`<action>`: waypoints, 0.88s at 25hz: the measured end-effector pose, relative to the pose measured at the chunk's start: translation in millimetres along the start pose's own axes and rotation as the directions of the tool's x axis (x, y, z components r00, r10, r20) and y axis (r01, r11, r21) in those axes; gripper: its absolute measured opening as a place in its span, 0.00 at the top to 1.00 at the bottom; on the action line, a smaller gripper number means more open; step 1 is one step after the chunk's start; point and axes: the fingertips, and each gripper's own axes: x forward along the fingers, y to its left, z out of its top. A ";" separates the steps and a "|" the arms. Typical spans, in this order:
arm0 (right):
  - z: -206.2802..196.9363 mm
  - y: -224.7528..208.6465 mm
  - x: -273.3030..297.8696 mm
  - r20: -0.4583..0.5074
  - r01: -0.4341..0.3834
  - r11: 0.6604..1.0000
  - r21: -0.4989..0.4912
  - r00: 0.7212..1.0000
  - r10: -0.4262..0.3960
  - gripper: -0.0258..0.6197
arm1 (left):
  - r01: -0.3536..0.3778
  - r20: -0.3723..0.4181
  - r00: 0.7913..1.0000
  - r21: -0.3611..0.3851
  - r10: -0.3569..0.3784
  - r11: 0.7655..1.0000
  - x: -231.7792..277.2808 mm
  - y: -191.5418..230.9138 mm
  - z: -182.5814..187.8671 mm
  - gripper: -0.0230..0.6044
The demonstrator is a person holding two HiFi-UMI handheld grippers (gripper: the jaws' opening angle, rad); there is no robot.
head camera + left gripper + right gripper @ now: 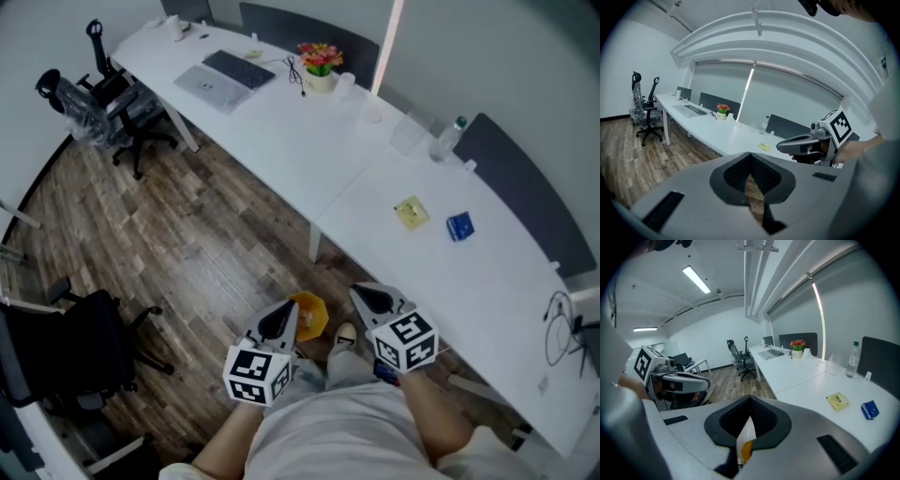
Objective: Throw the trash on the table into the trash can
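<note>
Head view: your left gripper (281, 319) and right gripper (370, 298) hang low in front of your body, over the brown wood-plank floor (187, 234), off the near edge of the long white curved desk (281, 141). The small orange trash can (311, 314) stands on the floor between the two grippers, beside your shoe (345, 335). The trash lies on the desk, well apart from both grippers: a flat yellow packet (411, 213) with a small blue packet (459, 226) near it. Farther along the desk are a clear water bottle (450, 136), a pot of pink and yellow flowers (320, 64) and a grey laptop (225, 77). A black office chair (66, 347) stands at your left.

Left gripper view: jaws are together at the tips with nothing between them. Only floor shows through the slit. Your right gripper crosses in front of the desk at the right.

Right gripper view: jaws are together and empty, with a sliver of the orange can showing through the slit. Both packets lie to the right, and the bottle stands behind them.
</note>
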 end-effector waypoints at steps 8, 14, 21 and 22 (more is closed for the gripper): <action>0.6 -49.1 -23.2 0.023 0.053 0.998 0.034 0.998 -0.054 0.91 | 0.055 -0.026 0.998 0.030 -0.054 0.998 47.3 -33.7 12.9 0.96; -1.0 -110.8 -53.1 0.040 0.130 0.990 0.063 0.990 -0.133 0.91 | 0.128 -0.057 0.991 0.065 -0.124 0.990 99.7 -77.4 25.9 0.96; -25.5 -199.4 -110.3 0.027 0.296 0.948 0.120 0.953 -0.302 0.91 | 0.251 -0.115 0.964 0.101 -0.239 0.963 162.8 -138.7 31.0 0.96; -29.2 -211.2 -117.1 0.022 0.318 0.940 0.123 0.946 -0.323 0.91 | 0.266 -0.124 0.960 0.104 -0.253 0.958 170.8 -146.7 30.8 0.96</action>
